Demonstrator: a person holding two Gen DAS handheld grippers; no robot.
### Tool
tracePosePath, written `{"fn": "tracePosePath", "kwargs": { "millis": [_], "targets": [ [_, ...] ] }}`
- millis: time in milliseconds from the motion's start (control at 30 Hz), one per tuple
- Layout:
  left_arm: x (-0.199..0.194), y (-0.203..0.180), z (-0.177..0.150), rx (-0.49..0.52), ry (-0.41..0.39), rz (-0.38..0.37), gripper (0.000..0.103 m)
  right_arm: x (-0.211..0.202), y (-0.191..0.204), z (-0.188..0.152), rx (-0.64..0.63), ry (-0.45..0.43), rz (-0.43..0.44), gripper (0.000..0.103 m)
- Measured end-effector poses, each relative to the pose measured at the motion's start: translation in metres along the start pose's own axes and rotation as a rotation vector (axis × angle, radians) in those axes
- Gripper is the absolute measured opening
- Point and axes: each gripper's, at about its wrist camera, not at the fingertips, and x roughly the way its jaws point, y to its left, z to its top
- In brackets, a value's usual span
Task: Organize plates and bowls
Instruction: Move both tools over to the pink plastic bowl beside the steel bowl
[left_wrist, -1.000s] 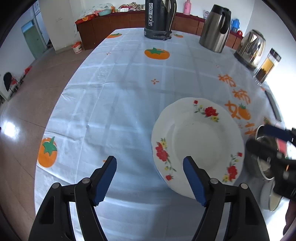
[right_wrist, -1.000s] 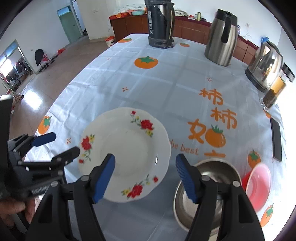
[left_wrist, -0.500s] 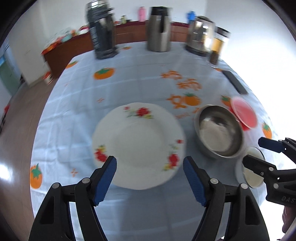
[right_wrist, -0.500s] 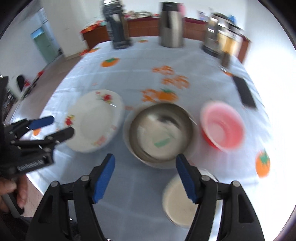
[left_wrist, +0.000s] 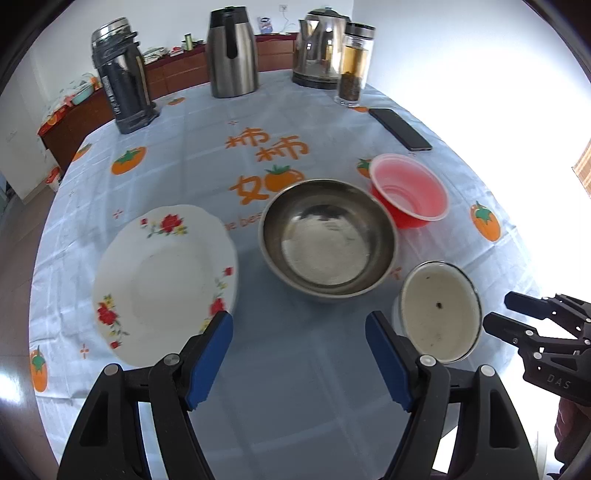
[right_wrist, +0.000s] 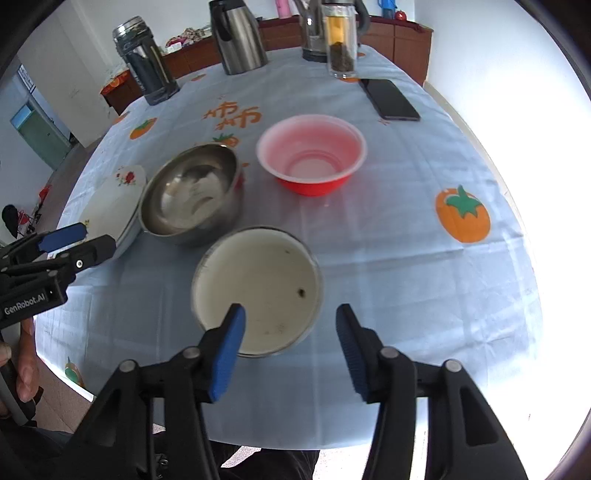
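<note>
Closing over the near rim of the white enamel bowl (right_wrist: 257, 291): right hand-held gripper (right_wrist: 290, 350), jaws narrowing but pads not yet pressing, left pad overlapping the rim in view, right pad clear of it on the outer side. Nothing pinched. Left hand-held gripper (left_wrist: 298, 360) spread wide and empty, hovering above bare bench cloth (left_wrist: 295, 387).

Landmark for all positions: white enamel bowl, nearest the bench edge.
- Steel bowl (left_wrist: 328, 236): just beyond and to the left of the landmark, close but apart in the left wrist view.
- Flowered plate (left_wrist: 164, 284): left of the landmark, past the steel bowl; rim appears to touch or tuck under the steel bowl in the right wrist view, apart in the left wrist view, so contact cannot be settled.
- Red plastic bowl (right_wrist: 312, 157): beyond the landmark, slightly right, apart from the steel bowl.
- Phone (right_wrist: 389, 99): farther back and right of the landmark.
- Glass tea jar (right_wrist: 340, 42), kettle (left_wrist: 321, 53), steel flask (left_wrist: 232, 53) and dark flask (left_wrist: 123, 85): far side of the bench, well apart from the landmark.

Judged step: taking hold of the enamel bowl for stacking. Organizing not yet begun; all four pieces separate.

Hazards:
- Pinching only a thin rim section: likely tilt or slip on lifting, smooth enamel offering little bite.
- Closing off-centre: bowl pushed toward the near bench edge, risk of a drop.
- Swinging the lifted bowl low: knock against the steel bowl, which could then shove the plate.
</note>
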Motion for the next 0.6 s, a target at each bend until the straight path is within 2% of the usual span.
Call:
{"fn": "tracePosePath", "kwargs": {
  "millis": [133, 267, 433, 600],
  "targets": [
    [0.003, -0.011, 0.012, 0.013, -0.006, 0.002, 0.076, 0.004, -0.019, 0.002, 0.020, 0.007, 0.011, 0.046],
    [0.010, -0.021, 0.032, 0.033, -0.012, 0.012, 0.076, 0.010, -0.036, 0.017, 0.042, -0.003, 0.031, 0.044],
    [0.023, -0.035, 0.056, 0.054, -0.010, 0.021, 0.076, 0.020, -0.053, 0.048, 0.067, -0.025, 0.049, 0.037],
    [0.039, -0.051, 0.082, 0.061, -0.005, 0.014, 0.076, 0.035, -0.070, 0.081, 0.093, -0.040, 0.059, 0.034]
  ]
}}
